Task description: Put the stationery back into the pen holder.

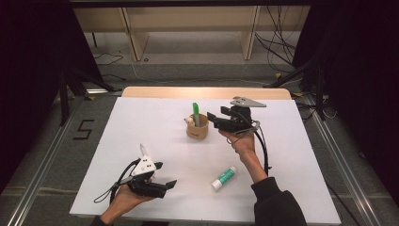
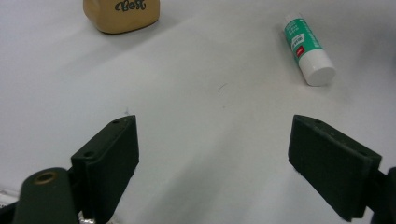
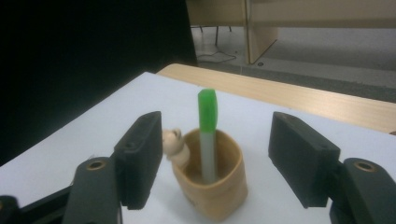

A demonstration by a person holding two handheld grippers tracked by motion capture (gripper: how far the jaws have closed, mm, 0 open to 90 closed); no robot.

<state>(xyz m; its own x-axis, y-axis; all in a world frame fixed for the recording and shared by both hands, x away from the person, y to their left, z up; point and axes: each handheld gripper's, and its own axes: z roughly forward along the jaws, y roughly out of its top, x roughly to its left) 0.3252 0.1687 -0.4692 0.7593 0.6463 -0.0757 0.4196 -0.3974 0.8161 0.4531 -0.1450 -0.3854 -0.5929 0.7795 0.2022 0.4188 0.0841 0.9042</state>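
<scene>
A tan cup [image 1: 197, 128] [image 3: 212, 179] stands mid-table with a green-capped pen [image 1: 195, 113] [image 3: 207, 130] upright in it and a small cream figure [image 3: 173, 143] on its rim. My right gripper [image 1: 212, 118] [image 3: 215, 156] hovers just right of the cup, open, its jaws spread on either side of the pen without touching it. A green and white glue stick [image 1: 223, 177] [image 2: 309, 49] lies flat on the white sheet. At the near left my left gripper [image 1: 165, 175] [image 2: 215, 163] stands open and empty above the sheet, pointing toward the glue stick; the cup's lower part [image 2: 122, 14] lies beyond.
A white sheet [image 1: 141, 122] covers the wooden table [image 1: 155, 91]. Cables trail from both grippers. Beyond the table stand wooden shelf legs [image 1: 136, 42] and floor cables [image 1: 277, 42]. Dark stands flank the table on both sides.
</scene>
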